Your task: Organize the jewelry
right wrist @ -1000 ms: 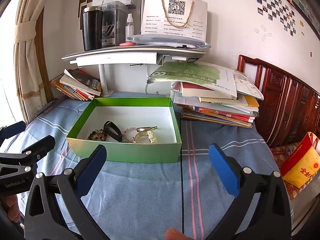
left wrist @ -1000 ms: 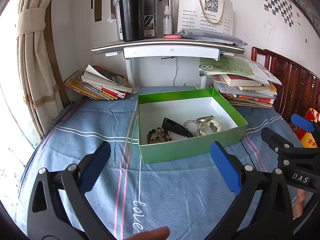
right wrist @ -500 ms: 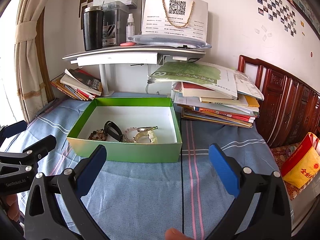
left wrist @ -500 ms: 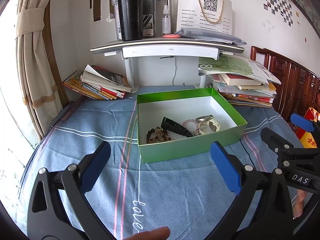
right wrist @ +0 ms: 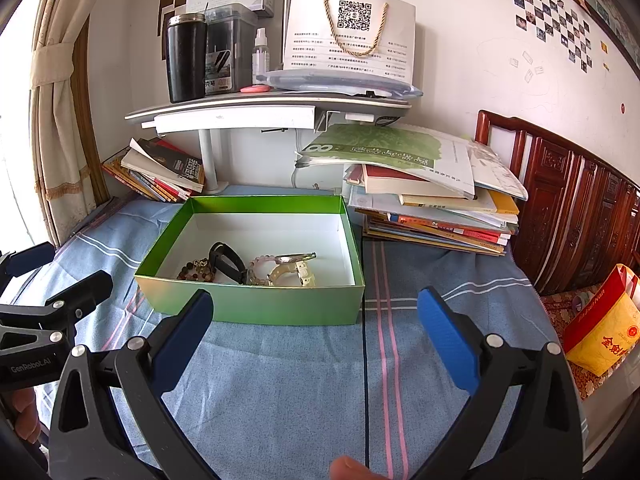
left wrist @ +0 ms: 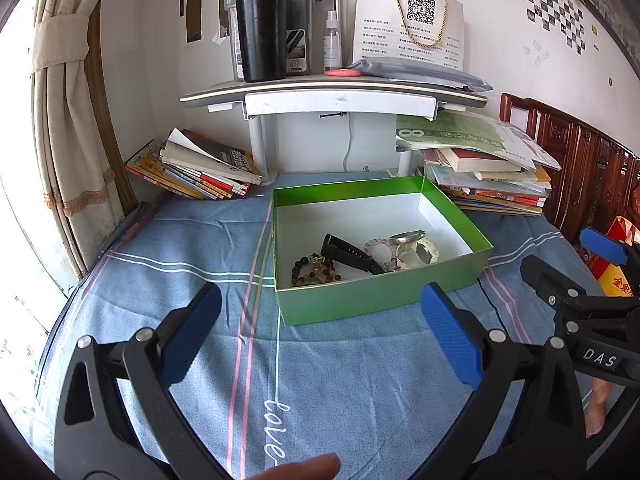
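Left gripper (left wrist: 320,332) released, holding nothing; right gripper (right wrist: 314,330) likewise spread, nothing held; both hovered over blue cloth (left wrist: 328,376) near green box (left wrist: 380,296); jewelry (left wrist: 360,258) lay inside box, front half.

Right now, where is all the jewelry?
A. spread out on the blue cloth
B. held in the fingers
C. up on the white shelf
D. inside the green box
D. The dark bead bracelet, black band, pink bead bracelet and cream watch all lie inside the green box, while the left gripper and right gripper are open and empty.
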Motion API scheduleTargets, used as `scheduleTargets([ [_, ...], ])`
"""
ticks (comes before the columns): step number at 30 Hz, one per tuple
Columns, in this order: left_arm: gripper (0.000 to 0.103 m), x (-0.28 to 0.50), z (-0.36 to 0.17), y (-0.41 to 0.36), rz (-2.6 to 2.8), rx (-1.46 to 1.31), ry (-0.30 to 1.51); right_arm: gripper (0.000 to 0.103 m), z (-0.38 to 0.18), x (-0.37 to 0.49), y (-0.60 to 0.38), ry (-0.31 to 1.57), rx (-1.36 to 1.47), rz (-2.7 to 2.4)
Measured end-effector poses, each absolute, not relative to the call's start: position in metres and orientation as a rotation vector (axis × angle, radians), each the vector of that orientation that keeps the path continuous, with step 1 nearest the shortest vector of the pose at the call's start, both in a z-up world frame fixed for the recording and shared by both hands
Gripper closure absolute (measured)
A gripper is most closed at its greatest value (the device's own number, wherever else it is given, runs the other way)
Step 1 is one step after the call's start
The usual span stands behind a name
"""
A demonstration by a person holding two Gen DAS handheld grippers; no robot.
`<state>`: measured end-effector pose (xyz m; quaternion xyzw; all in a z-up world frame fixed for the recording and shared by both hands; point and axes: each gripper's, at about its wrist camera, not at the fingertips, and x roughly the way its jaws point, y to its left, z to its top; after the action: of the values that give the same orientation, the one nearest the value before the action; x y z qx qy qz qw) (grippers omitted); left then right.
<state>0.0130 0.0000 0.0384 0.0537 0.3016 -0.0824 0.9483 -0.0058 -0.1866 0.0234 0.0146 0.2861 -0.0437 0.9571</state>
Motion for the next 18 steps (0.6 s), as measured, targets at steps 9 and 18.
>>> scheduleTargets([
  [9,0.004,0.0115,0.0379,-0.0021,-0.170,0.110,0.616,0.003,0.0234,-0.0065,-0.1870,0.580,0.029,-0.087],
  [18,0.004,0.0123,0.0381,-0.0013,-0.169,0.111,0.617,0.003,0.0234,-0.0064,-0.1871,0.580,0.027,-0.086],
])
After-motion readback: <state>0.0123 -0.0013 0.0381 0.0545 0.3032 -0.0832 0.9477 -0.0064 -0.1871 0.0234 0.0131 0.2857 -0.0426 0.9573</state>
